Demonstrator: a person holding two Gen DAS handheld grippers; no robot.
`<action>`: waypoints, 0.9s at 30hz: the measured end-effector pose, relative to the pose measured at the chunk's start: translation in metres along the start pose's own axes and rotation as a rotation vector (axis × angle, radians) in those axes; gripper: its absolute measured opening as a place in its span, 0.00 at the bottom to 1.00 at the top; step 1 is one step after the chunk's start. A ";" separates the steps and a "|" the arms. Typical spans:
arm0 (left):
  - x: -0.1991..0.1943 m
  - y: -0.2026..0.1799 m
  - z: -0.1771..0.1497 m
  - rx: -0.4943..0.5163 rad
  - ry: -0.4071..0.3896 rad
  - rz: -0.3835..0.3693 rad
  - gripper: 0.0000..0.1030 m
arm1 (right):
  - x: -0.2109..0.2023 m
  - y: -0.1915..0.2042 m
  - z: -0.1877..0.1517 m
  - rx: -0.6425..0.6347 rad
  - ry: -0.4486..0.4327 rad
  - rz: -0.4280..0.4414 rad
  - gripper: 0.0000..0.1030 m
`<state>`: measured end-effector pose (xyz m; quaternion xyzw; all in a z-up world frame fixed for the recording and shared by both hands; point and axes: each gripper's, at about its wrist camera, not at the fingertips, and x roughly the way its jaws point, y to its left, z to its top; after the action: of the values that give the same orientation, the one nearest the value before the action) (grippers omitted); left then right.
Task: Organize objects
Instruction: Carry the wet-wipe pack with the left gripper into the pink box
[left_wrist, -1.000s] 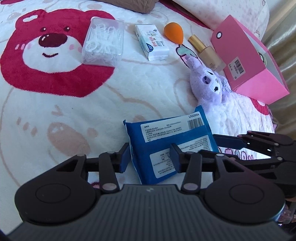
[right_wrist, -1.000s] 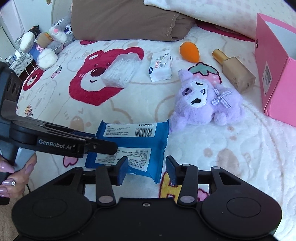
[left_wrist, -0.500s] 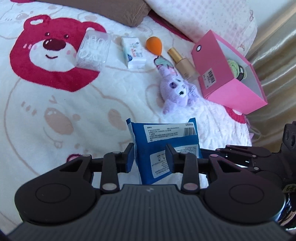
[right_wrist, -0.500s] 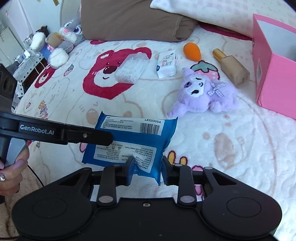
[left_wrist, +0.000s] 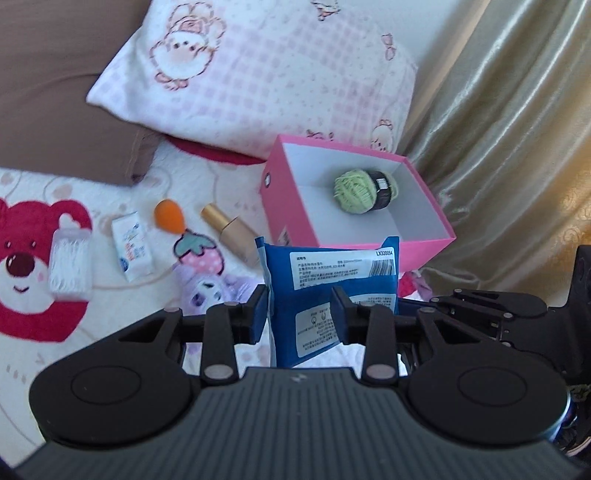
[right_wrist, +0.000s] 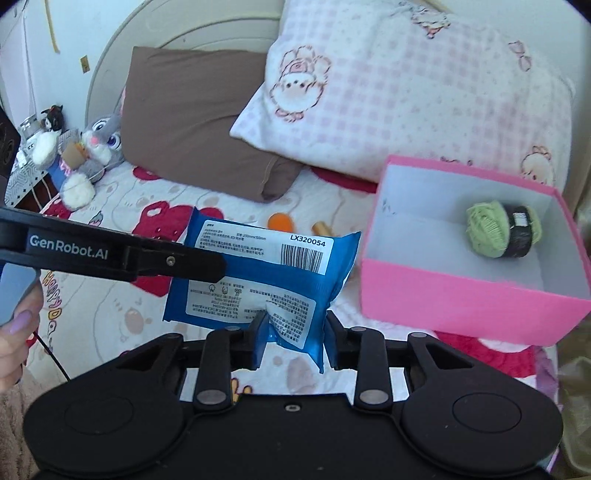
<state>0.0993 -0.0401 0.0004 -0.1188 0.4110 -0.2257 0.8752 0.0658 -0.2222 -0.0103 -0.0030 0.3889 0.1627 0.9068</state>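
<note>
- Blue wipes pack (right_wrist: 266, 273) held aloft, just short of the pink box (right_wrist: 443, 295).
- Left gripper (left_wrist: 300, 312) and right gripper (right_wrist: 291, 332) both pinching it — opposite edges.
- Carry level over the rim, lower beside the green yarn ball (right_wrist: 498, 230), release together.

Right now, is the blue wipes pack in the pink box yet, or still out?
Out. The blue plastic wipes pack hangs in the air beside the open pink cardboard box, gripped by both grippers; only a green yarn ball lies inside.

R gripper (right_wrist: 291, 334) pinches blue wipes pack (right_wrist: 266, 273) off bed; L gripper (right_wrist: 177, 260) clamps pack too; pink box (right_wrist: 454, 295) beside.
</note>
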 end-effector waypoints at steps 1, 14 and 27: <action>0.004 -0.008 0.007 0.012 -0.004 -0.012 0.33 | -0.006 -0.005 0.003 -0.002 -0.012 -0.020 0.37; 0.122 -0.075 0.090 -0.002 0.090 -0.149 0.35 | -0.017 -0.105 0.044 0.010 -0.061 -0.263 0.37; 0.270 -0.075 0.098 -0.172 0.264 -0.105 0.36 | 0.081 -0.203 0.058 0.032 0.188 -0.298 0.37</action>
<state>0.3040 -0.2359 -0.0879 -0.1837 0.5334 -0.2487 0.7873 0.2195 -0.3831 -0.0513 -0.0614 0.4698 0.0194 0.8804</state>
